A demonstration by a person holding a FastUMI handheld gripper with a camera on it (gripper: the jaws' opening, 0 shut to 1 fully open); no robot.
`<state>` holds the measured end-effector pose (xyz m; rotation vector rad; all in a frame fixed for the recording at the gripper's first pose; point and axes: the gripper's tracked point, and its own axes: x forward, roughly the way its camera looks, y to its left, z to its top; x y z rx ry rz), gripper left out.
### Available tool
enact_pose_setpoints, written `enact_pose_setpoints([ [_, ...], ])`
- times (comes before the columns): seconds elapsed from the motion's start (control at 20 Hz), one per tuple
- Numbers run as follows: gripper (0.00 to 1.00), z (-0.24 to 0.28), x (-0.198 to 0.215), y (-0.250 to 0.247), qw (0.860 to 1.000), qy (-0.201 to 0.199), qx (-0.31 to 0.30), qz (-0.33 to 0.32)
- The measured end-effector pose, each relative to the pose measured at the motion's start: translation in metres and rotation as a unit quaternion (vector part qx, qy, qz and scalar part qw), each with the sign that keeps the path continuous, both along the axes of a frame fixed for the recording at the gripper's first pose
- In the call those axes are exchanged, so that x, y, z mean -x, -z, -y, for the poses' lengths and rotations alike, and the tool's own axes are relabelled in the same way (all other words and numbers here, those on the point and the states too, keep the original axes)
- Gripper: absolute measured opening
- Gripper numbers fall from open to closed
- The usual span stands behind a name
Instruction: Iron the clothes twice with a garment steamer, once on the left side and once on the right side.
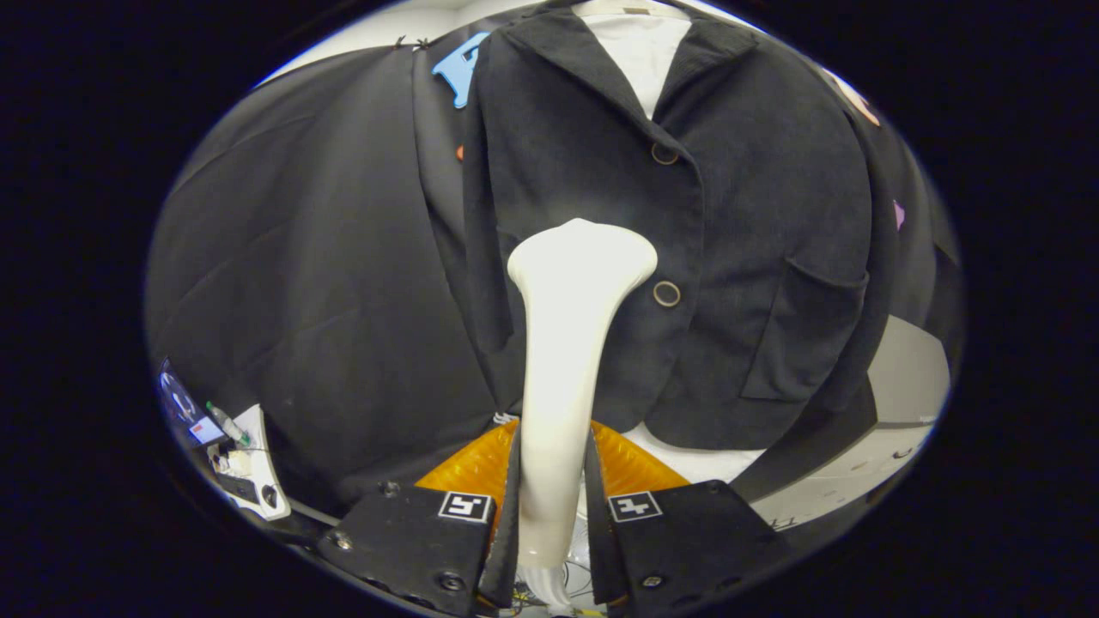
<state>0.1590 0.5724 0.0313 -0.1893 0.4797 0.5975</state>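
Observation:
A dark buttoned jacket (755,223) hangs in front of me over a white shirt (642,47). My gripper (552,481) is shut on the handle of a white garment steamer (567,343), both fingers pressing its sides. The steamer's wide head (582,253) points up and lies against the jacket's left front panel, just left of the lower button (666,293). A second button (664,154) sits higher on the front edge. A patch pocket (803,335) is on the jacket's right side.
Black cloth (300,283) hangs behind and left of the jacket. Orange ribbed material (468,468) lies under the fingers. A white device with small items (245,463) sits low at the left. A pale surface (901,386) shows low at the right.

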Motion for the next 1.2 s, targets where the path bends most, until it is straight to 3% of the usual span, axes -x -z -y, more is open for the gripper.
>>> enact_pose_setpoints([
  [0.8,0.36,0.013,0.002,0.071,0.998,0.002,0.038,-0.051],
  [1.2,0.36,0.035,0.013,0.053,0.999,0.003,0.015,-0.049],
])
